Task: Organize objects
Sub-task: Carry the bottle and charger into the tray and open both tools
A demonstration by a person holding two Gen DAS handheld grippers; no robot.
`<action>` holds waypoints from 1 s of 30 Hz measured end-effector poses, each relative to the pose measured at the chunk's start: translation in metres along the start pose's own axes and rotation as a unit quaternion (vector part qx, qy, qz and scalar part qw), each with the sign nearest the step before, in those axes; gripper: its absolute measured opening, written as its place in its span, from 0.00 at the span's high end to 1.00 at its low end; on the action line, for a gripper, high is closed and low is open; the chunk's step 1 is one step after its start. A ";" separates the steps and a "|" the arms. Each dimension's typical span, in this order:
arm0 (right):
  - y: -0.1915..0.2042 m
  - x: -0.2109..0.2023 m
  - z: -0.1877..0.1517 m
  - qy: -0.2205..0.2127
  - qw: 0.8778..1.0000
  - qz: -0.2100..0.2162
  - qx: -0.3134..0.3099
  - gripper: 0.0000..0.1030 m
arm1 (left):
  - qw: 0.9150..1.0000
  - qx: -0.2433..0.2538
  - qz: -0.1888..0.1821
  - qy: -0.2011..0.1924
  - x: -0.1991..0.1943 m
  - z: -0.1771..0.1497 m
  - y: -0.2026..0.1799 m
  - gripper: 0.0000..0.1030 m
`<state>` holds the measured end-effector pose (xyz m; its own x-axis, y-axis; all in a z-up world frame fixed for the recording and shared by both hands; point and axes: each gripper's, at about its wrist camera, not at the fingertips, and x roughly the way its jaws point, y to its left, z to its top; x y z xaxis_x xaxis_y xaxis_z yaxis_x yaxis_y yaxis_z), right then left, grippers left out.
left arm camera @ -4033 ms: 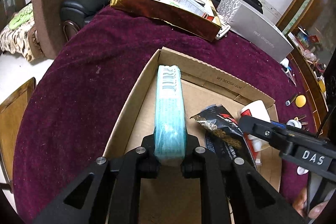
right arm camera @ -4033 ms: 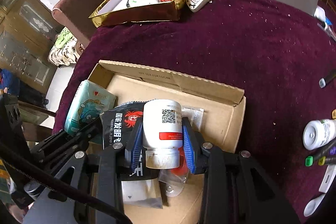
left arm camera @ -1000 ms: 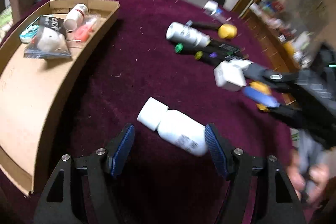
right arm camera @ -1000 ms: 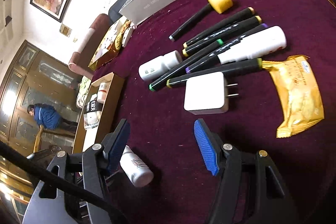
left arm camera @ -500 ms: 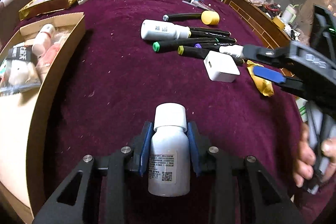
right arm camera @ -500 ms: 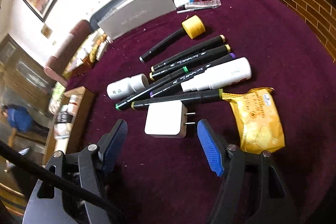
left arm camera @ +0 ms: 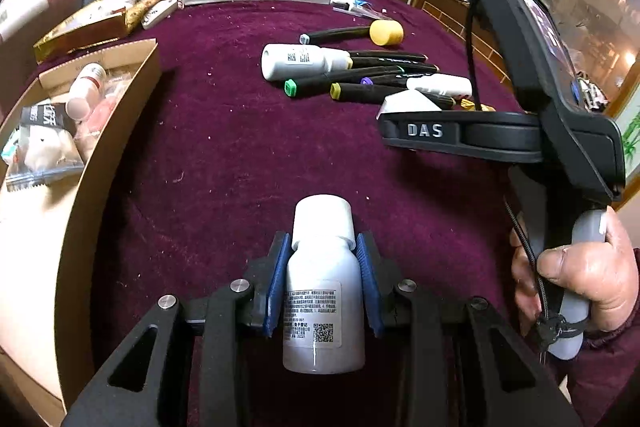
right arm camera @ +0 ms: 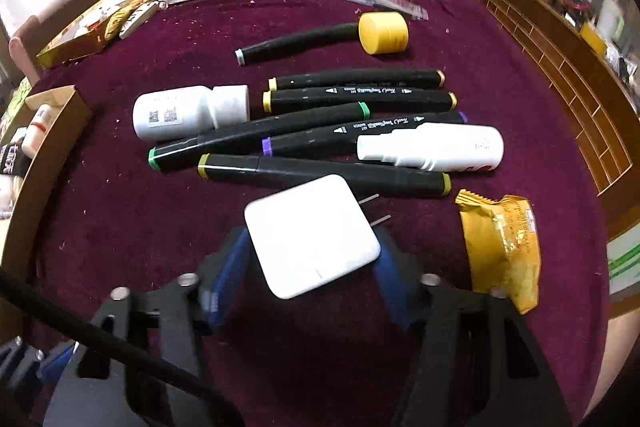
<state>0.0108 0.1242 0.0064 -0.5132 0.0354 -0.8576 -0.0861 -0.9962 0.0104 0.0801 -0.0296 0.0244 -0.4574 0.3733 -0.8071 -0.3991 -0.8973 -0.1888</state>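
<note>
**Left grips a bottle, right closes in on the charger**

The left hand-held gripper is pinched on a small white bottle: its blue pads press the bottle's shoulders from both sides, with the cap pointing away from the camera over the maroon bench. The jaws closed onto it within the last second and now sit narrow.

The right hand-held gripper straddles a white wall charger, whose prongs point toward the row of black markers. Its jaws have just been narrowing, and the charger lies between them. The blue pads are blurred and partly hidden under the charger's body, so I cannot tell whether they already press it. A hand wraps that gripper's grey handle in the left wrist view.

Near the markers lie a second white bottle, a white tube, a yellow-capped black piece and a gold snack packet. A cardboard box at the left holds a red-banded bottle and bagged items.
</note>
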 end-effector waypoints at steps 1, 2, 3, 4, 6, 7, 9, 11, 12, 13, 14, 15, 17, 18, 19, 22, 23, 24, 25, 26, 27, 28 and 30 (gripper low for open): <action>-0.002 -0.002 -0.001 0.002 1.000 0.008 0.003 0.51 | 1.000 -0.006 -0.007 0.001 -0.002 -0.001 0.003 0.72; -0.004 -0.003 -0.002 0.003 1.000 0.013 0.006 0.52 | 1.000 -0.015 -0.014 0.000 -0.005 -0.001 0.007 0.72; -0.006 -0.006 -0.004 0.003 1.000 0.016 0.010 0.52 | 1.000 -0.018 -0.016 -0.001 -0.007 -0.001 0.009 0.72; -0.009 -0.010 -0.006 0.002 1.000 0.019 0.014 0.52 | 1.000 -0.022 -0.018 -0.007 -0.011 -0.002 0.012 0.72; -0.010 -0.017 -0.009 -0.003 0.999 0.027 0.020 0.52 | 0.999 -0.031 -0.026 -0.019 -0.023 -0.003 0.017 0.72; -0.010 -0.021 -0.010 -0.004 0.999 0.033 0.024 0.53 | 0.998 -0.036 -0.031 -0.028 -0.032 -0.003 0.021 0.72; -0.009 -0.031 -0.012 -0.007 0.999 0.045 0.030 0.53 | 0.998 -0.044 -0.038 -0.038 -0.045 -0.004 0.027 0.72; -0.006 -0.044 -0.014 -0.014 0.998 0.056 0.030 0.53 | 0.996 -0.053 -0.046 -0.052 -0.062 -0.005 0.037 0.72; -0.003 -0.050 -0.014 -0.018 0.998 0.059 0.028 0.53 | 0.996 -0.056 -0.045 -0.060 -0.072 -0.006 0.042 0.72; 0.002 -0.059 -0.013 -0.025 0.997 0.064 0.024 0.53 | 0.995 -0.060 -0.044 -0.066 -0.080 -0.007 0.049 0.72; 0.006 -0.064 -0.011 -0.029 0.997 0.068 0.021 0.53 | 0.994 -0.066 -0.043 -0.075 -0.090 -0.008 0.057 0.72; 0.011 -0.070 -0.008 -0.034 0.997 0.073 0.017 0.53 | 0.993 -0.073 -0.038 -0.084 -0.100 -0.008 0.068 0.72; 0.025 -0.084 -0.004 -0.041 0.995 0.091 0.009 0.53 | 0.991 -0.084 -0.018 -0.101 -0.117 -0.007 0.088 0.72; 0.033 -0.090 -0.001 -0.044 0.994 0.101 0.005 0.53 | 0.990 -0.088 -0.010 -0.106 -0.123 -0.006 0.096 0.72; 0.042 -0.095 0.002 -0.047 0.993 0.110 -0.002 0.53 | 0.989 -0.095 0.004 -0.114 -0.131 -0.004 0.110 0.72; 0.076 -0.109 0.010 -0.053 0.989 0.137 -0.027 0.53 | 0.986 -0.108 0.036 -0.123 -0.145 0.001 0.143 0.72; 0.088 -0.111 0.013 -0.051 0.987 0.146 -0.035 0.53 | 0.985 -0.114 0.044 -0.124 -0.147 0.002 0.156 0.72; 0.099 -0.112 0.014 -0.049 0.986 0.156 -0.042 0.53 | 0.984 -0.121 0.050 -0.123 -0.149 0.003 0.166 0.72; 0.110 -0.113 0.015 -0.046 0.984 0.167 -0.048 0.53 | 0.983 -0.128 0.057 -0.119 -0.148 0.005 0.178 0.72; 0.125 -0.114 0.017 -0.041 0.981 0.180 -0.057 0.53 | 0.982 -0.134 0.062 -0.115 -0.145 0.005 0.187 0.72; 0.138 -0.113 0.018 -0.037 0.979 0.190 -0.065 0.53 | 0.981 -0.142 0.067 -0.112 -0.143 0.006 0.198 0.72; 0.147 -0.113 0.018 -0.034 0.977 0.197 -0.071 0.53 | 0.981 -0.147 0.072 -0.108 -0.141 0.004 0.207 0.72; 0.174 -0.111 0.018 -0.025 0.972 0.215 -0.088 0.53 | 0.979 -0.154 0.084 -0.101 -0.133 0.002 0.223 0.72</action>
<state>0.0378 -0.0515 0.1128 -0.5112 -0.3870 -0.7674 0.2904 -0.9181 0.2696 0.0506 -0.2786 0.0907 -0.6561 0.2248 -0.7204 -0.0605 -0.9672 -0.2467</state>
